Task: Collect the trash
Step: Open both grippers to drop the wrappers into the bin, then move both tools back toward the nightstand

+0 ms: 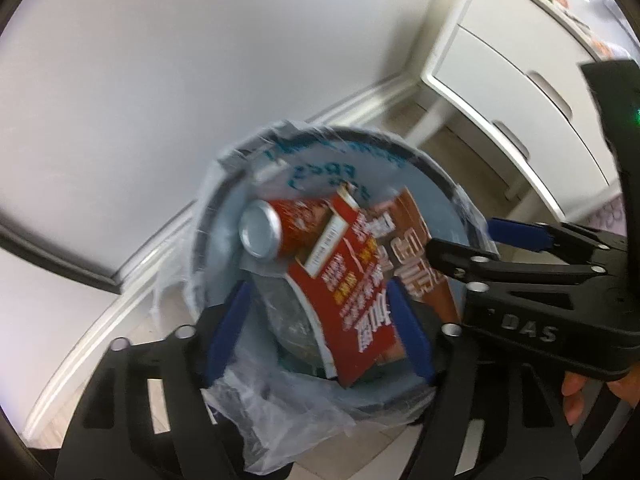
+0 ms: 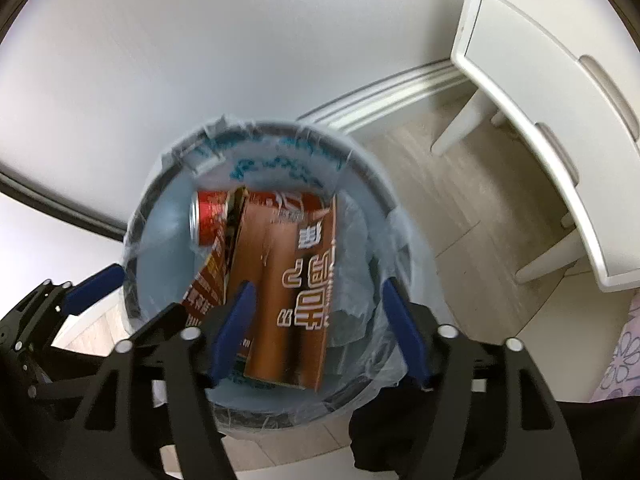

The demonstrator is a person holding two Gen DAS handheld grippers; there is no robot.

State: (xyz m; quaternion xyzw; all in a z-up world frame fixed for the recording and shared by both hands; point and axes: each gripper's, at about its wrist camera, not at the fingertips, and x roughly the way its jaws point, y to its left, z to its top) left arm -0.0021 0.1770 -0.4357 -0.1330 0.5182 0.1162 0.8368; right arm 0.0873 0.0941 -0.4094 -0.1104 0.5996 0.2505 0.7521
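both grippers (image 1: 320, 328) gape over bin (image 2: 360, 152) holding can (image 1: 276, 232), cartons (image 2: 288, 280).

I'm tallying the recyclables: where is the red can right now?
The red can lies on its side inside the lined bin, at the left in both views, against the red carton.

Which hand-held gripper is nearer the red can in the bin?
Left, narrowly. The left hand-held gripper hangs open over the bin on the red can's side; the right hand-held gripper, also open, sits over the brown carton, farther from the can.
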